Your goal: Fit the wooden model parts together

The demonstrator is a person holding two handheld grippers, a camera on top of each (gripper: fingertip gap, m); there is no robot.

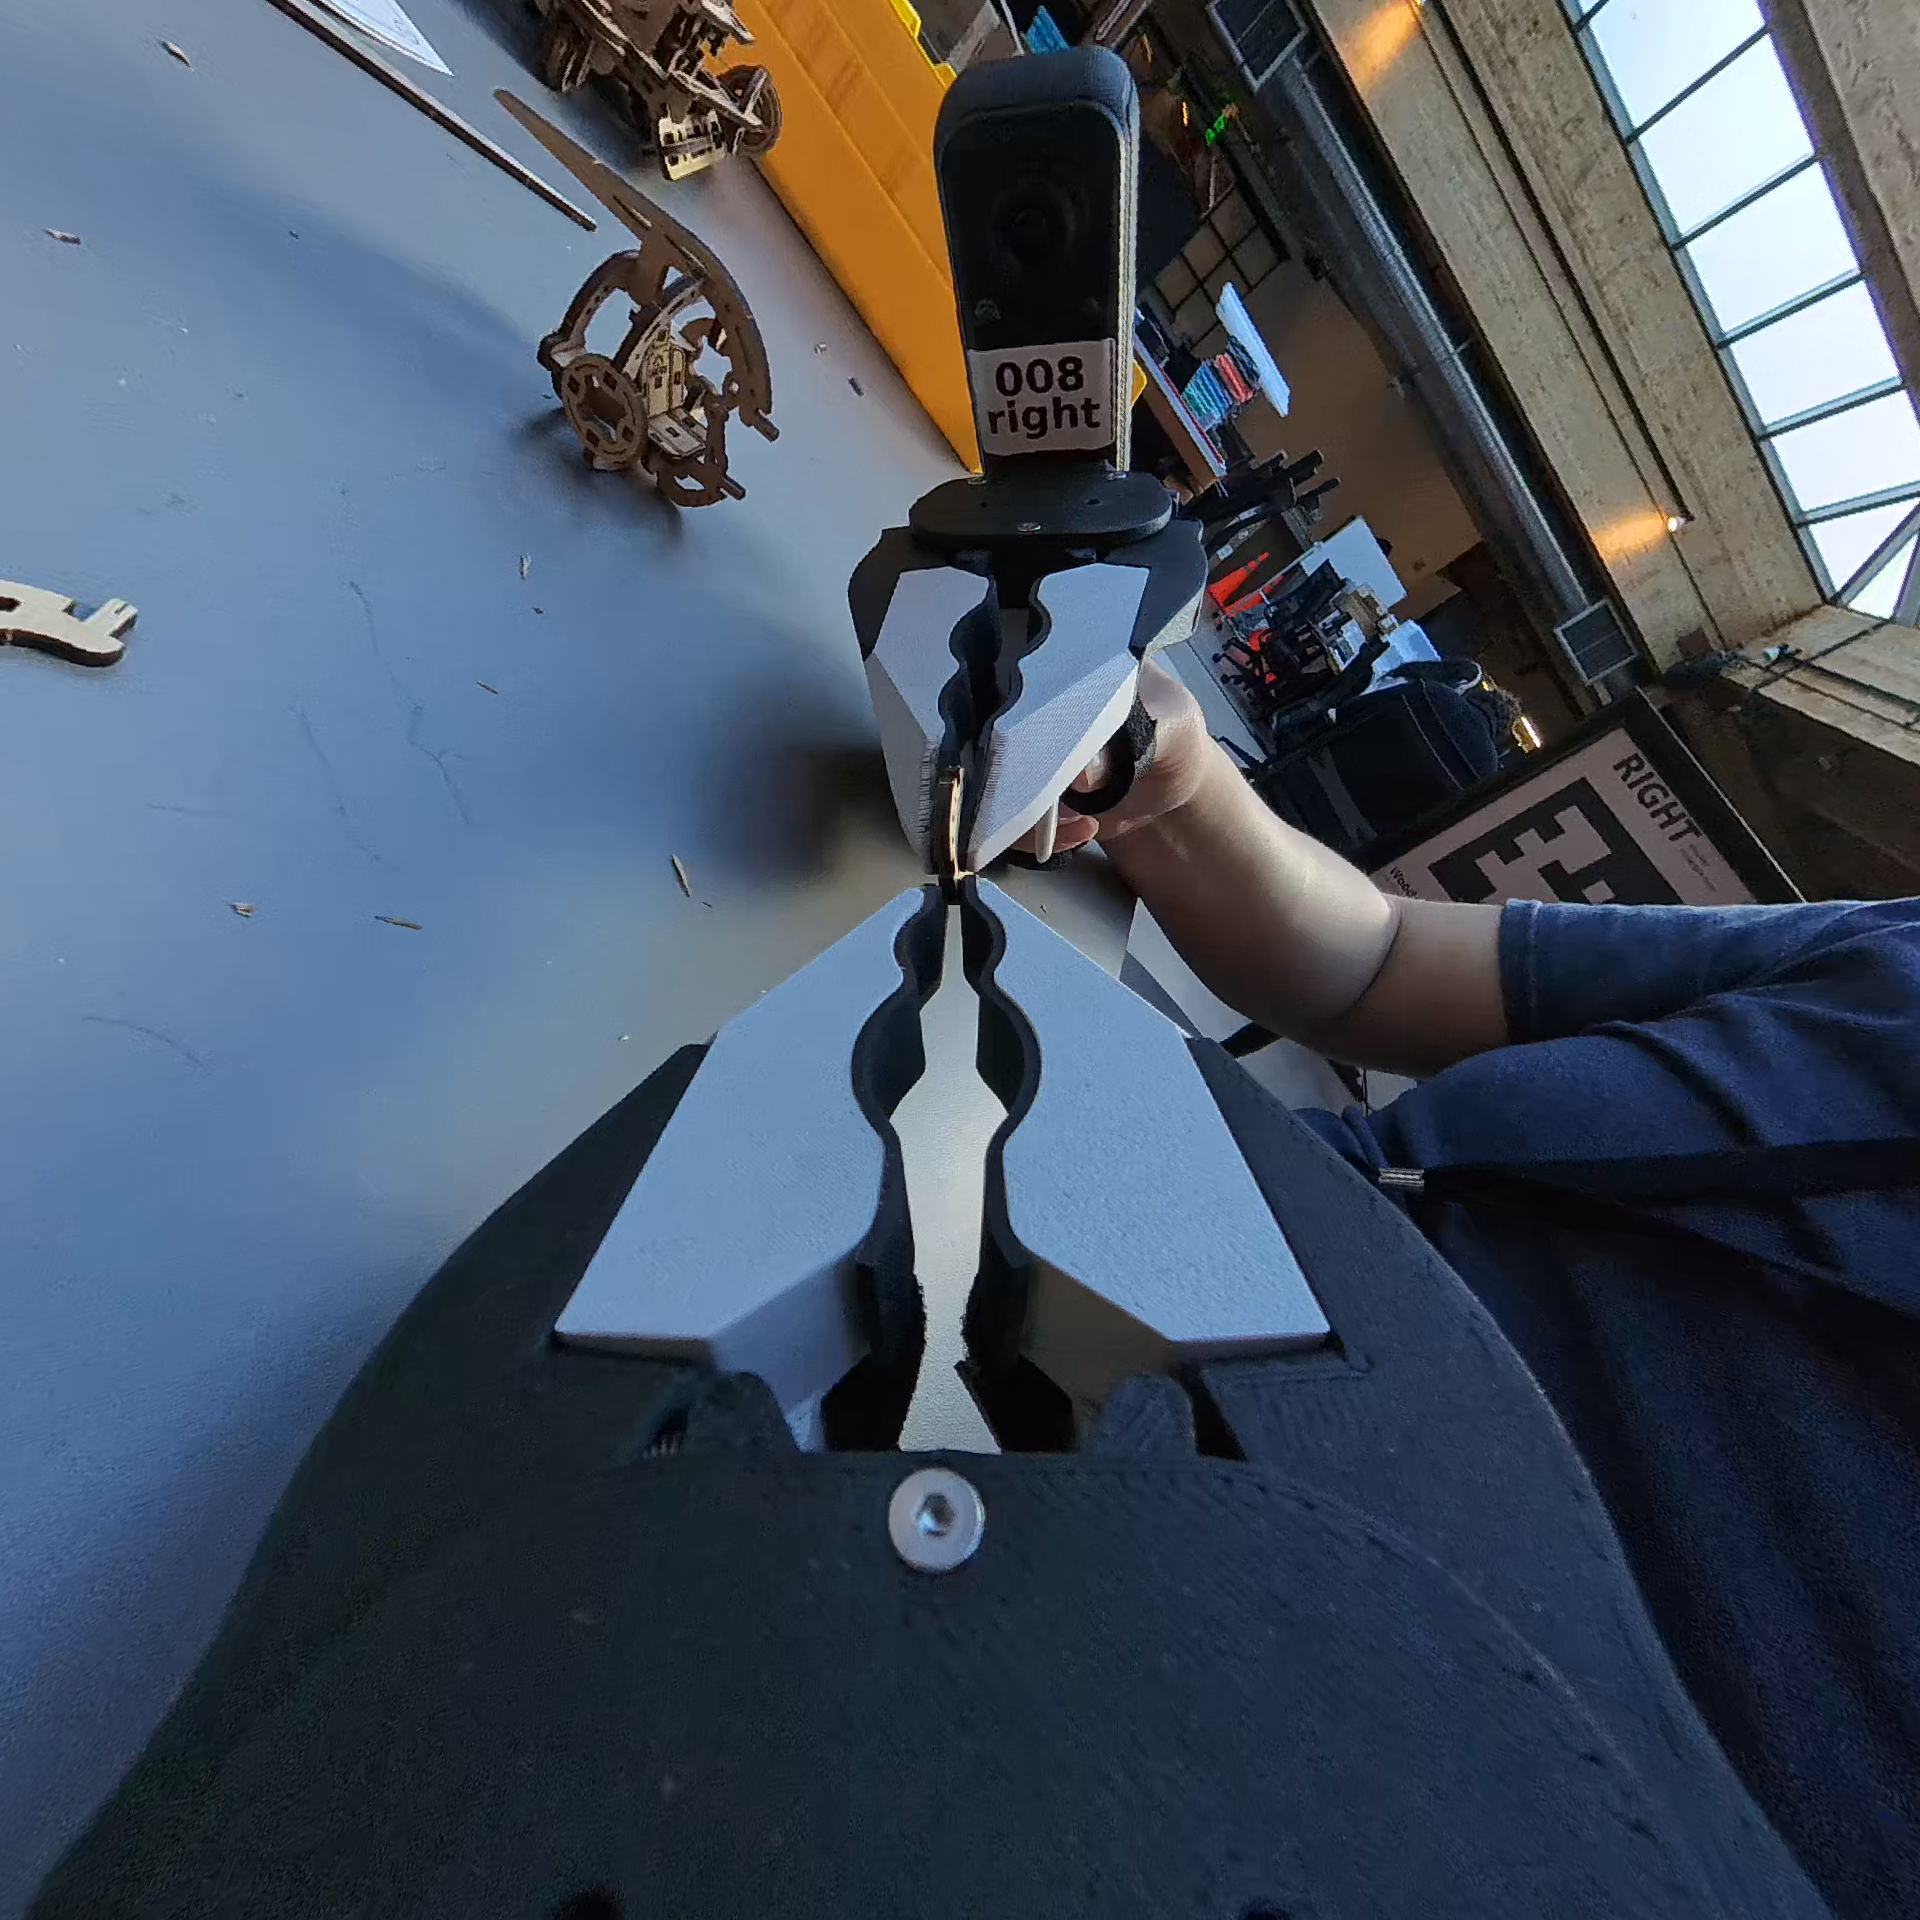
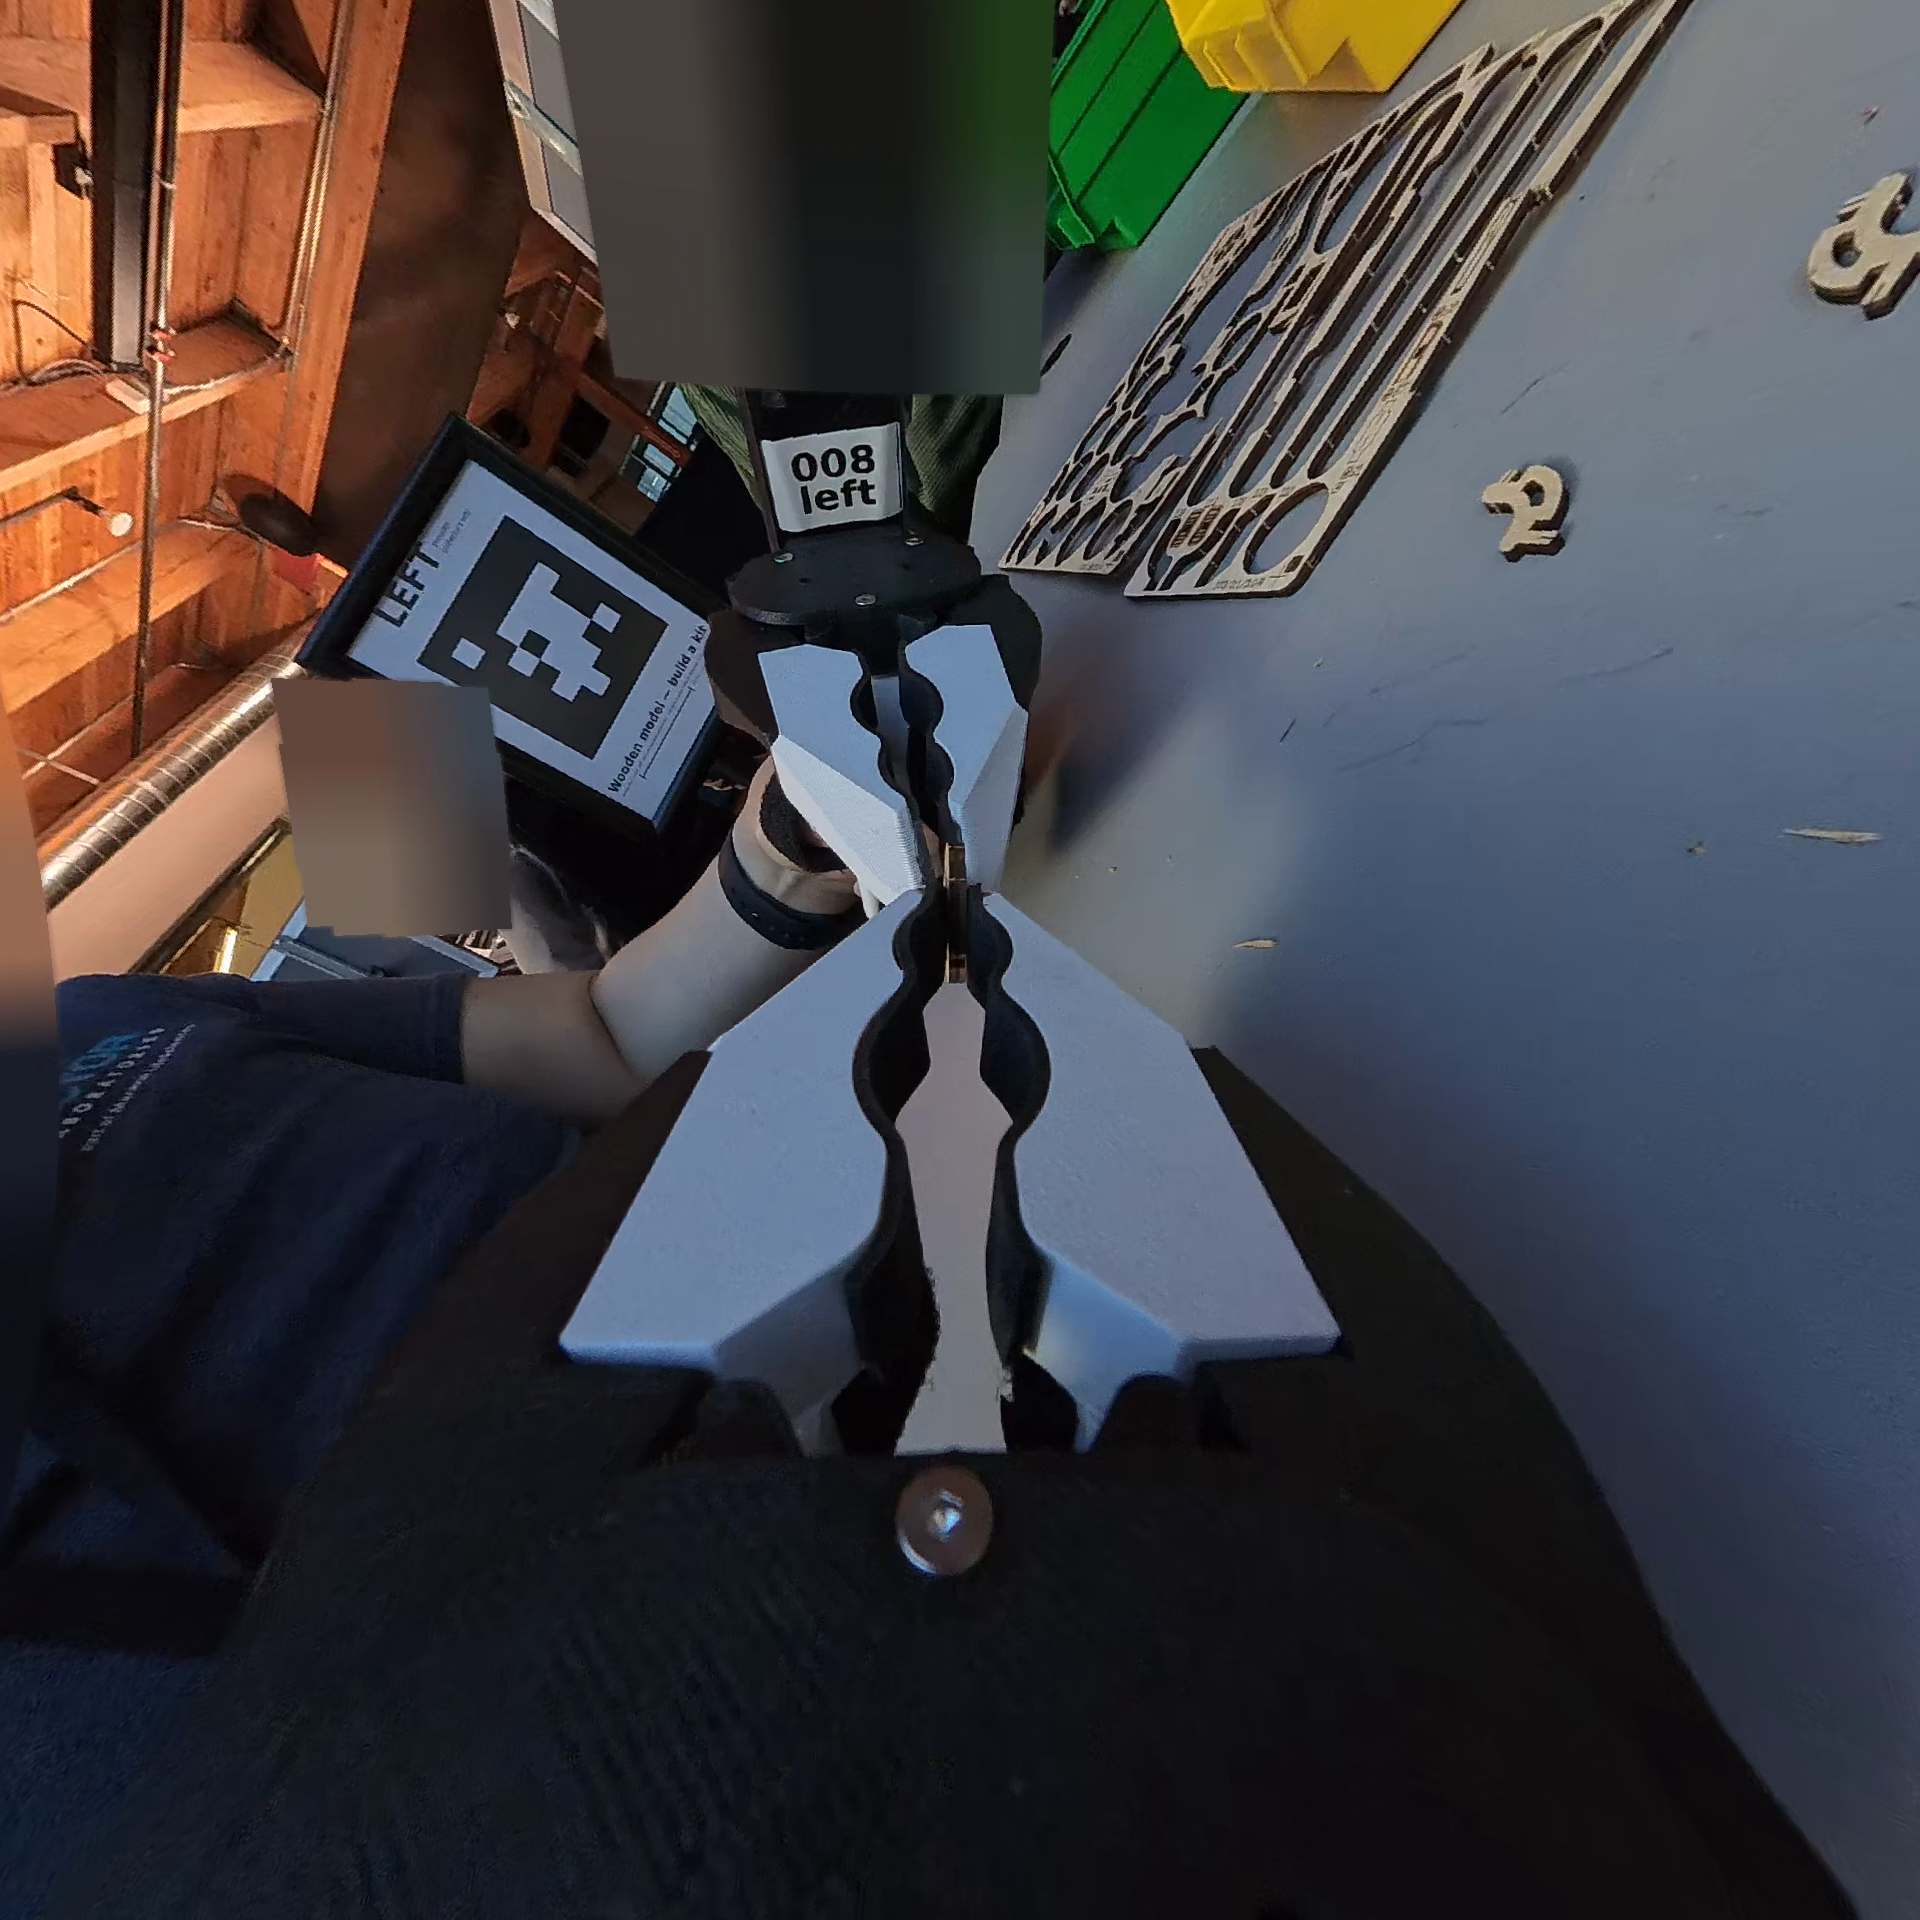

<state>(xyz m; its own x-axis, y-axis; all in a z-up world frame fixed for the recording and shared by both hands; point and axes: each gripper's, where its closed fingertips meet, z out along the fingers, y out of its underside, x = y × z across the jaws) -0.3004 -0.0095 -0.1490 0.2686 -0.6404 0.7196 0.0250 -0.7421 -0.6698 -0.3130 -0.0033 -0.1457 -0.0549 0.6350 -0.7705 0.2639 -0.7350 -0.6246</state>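
The two grippers meet tip to tip above the grey table (image 1: 312, 935). In the left wrist view the left gripper (image 1: 951, 906) has its fingers pinched almost together, with a sliver of a wooden part (image 1: 949, 821) just at their tips; whether they truly grip it cannot be told from here. The right gripper (image 1: 954, 831) comes in from 12 o'clock, fingers clenched on that thin part, which shows edge-on between them. In the right wrist view the right gripper (image 2: 951, 930) clamps the part (image 2: 953, 925) at its tips, and the left gripper (image 2: 940, 862) at 12 o'clock closes on a second thin piece (image 2: 953, 860) touching the first. A half-built model (image 1: 655, 384) stands on the table at 10 o'clock in the left view, another model (image 1: 665, 83) at 11, a loose piece (image 1: 62, 623) at 9. Punched-out sheets (image 2: 1299, 343) lie at 1 o'clock in the right view, beside green (image 2: 1122, 135) and yellow bins (image 2: 1299, 42).
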